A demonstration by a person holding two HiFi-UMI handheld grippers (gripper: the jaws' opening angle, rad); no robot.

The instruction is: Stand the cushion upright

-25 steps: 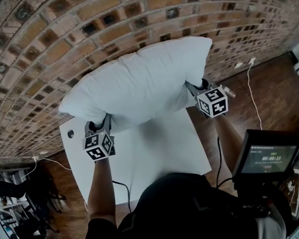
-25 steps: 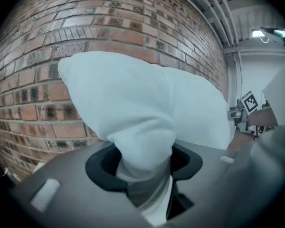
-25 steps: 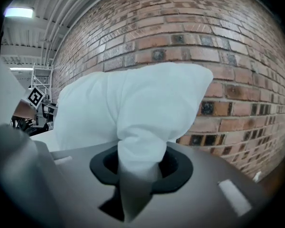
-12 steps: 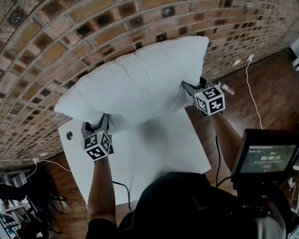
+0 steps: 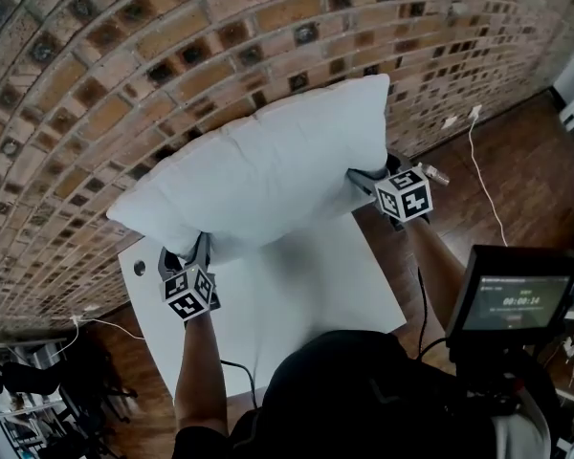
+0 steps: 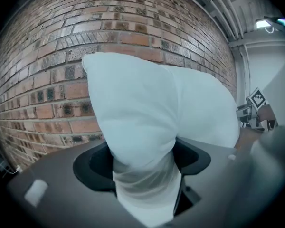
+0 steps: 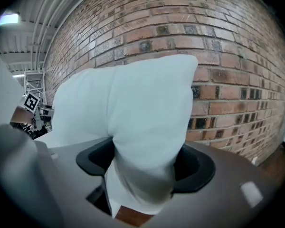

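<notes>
A plump white cushion (image 5: 268,170) stands on its long edge at the back of the white table (image 5: 297,285), leaning on the brick wall (image 5: 124,84). My left gripper (image 5: 184,250) holds its lower left corner, and my right gripper (image 5: 371,172) holds its lower right corner. In the left gripper view the cushion (image 6: 147,108) is pinched to a narrow waist between the jaws of the left gripper (image 6: 145,170). The right gripper view shows the same cushion (image 7: 133,108) squeezed in the right gripper (image 7: 142,167). Both pairs of jaws have just been opening, with the fabric still filling the gap.
The table has a small round hole (image 5: 139,268) near its left edge. A monitor (image 5: 517,304) stands at the right above the wooden floor, where a white cable (image 5: 483,170) runs. The person's head and shoulders fill the bottom of the head view.
Both grippers have shifted a little, the left one lower and nearer the table's front. The cushion has settled slightly lower against the wall.
</notes>
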